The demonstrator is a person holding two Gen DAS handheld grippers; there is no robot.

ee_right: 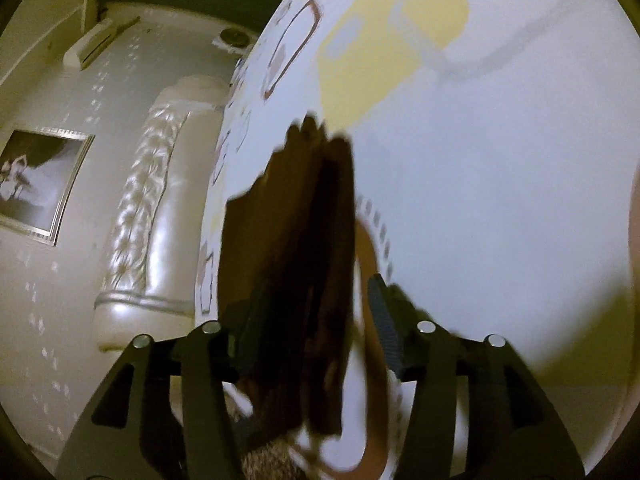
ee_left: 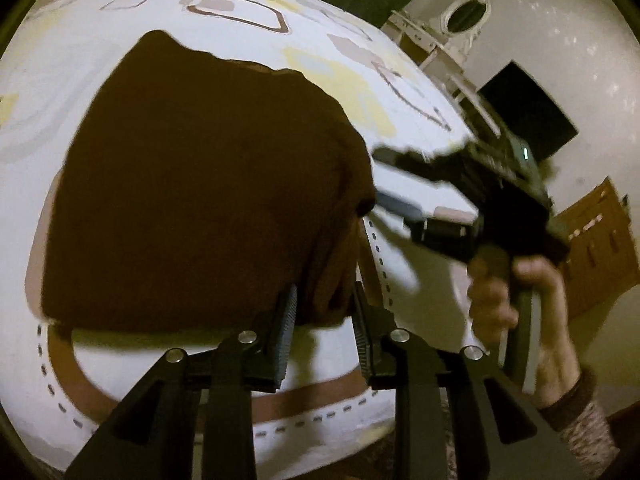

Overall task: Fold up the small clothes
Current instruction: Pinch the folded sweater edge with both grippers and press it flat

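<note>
While the brown garment [ee_left: 192, 184] lies folded on the white patterned bedspread [ee_left: 344, 76], the left gripper [ee_left: 324, 324] stands narrowly parted at its near edge, a fold of cloth between the pads, not clearly pinched. Further right, a hand [ee_left: 516, 308] holds the blurred right gripper [ee_right: 310, 312], whose jaws gape wide around the garment's edge, pads clear of it.

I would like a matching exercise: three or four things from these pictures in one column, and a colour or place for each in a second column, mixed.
Things:
1. folded garment
2. bed cover
3. framed picture
4. right gripper

Descriptions:
A. on the wall
B. dark brown
C. black, held in a hand
D. white with yellow and brown shapes

Pairs: 1-B, 2-D, 3-A, 4-C
</note>
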